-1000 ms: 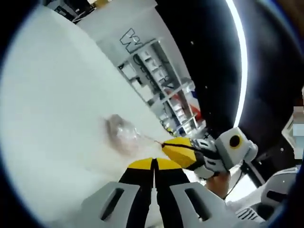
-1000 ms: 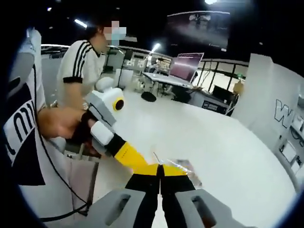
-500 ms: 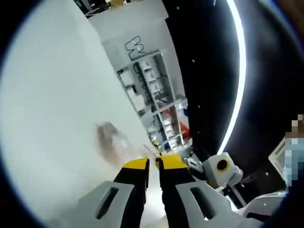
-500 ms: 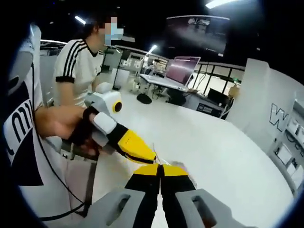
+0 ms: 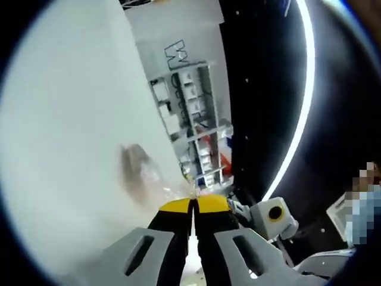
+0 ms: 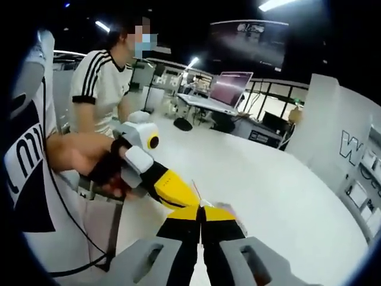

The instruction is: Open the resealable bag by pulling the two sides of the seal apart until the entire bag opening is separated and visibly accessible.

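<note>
- The resealable bag (image 5: pixel 140 173) is clear, crinkled plastic with something brownish showing through it; the left gripper view blurs it.
- It hangs above the white table (image 5: pixel 65 137), well in from the table's edges.
- Its top edge (image 6: pixel 205 202) is pinched flat where the yellow fingers (image 6: pixel 178 192) of both grippers meet; whether the seal has parted is unclear.

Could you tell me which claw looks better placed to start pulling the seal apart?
Probably neither alone: the left claw and right claw meet tip to tip at the resealable bag top, both shut. Left, angled in sideways, seems freer to draw away.
</note>
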Demonstrator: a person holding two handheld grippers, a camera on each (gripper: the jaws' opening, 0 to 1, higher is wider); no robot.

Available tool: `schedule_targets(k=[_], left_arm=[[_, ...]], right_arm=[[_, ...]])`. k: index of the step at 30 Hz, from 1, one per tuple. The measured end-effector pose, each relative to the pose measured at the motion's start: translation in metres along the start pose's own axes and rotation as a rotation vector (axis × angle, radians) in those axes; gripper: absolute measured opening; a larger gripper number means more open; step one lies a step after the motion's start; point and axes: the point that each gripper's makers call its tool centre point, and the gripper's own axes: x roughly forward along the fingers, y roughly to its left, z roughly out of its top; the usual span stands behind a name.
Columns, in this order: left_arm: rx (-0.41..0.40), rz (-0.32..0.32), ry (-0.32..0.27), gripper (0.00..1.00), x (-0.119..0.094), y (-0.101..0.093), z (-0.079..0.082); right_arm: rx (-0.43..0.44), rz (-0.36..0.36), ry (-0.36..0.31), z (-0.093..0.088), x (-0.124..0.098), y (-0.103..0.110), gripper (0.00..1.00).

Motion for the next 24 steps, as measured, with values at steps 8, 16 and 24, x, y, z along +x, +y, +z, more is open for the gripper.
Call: schedule_targets(k=[8, 16, 24], left_arm=[[0.073, 0.042, 0.021, 0.0, -0.007, 0.005, 0.003], [0.129, 0.086, 0.043, 0.0, -0.007, 0.011, 0.0], [0.15, 0.1, 0.072, 0.0, -0.008, 0.012, -0.006]], right_arm=[[-0.004, -0.002, 0.008, -0.002, 0.001, 0.0, 0.0], [-0.042, -0.052, -0.005, 0.005, -0.001, -0.007, 0.0], [-0.09, -0.164, -0.051, 0.015, -0.009, -0.03, 0.0]])
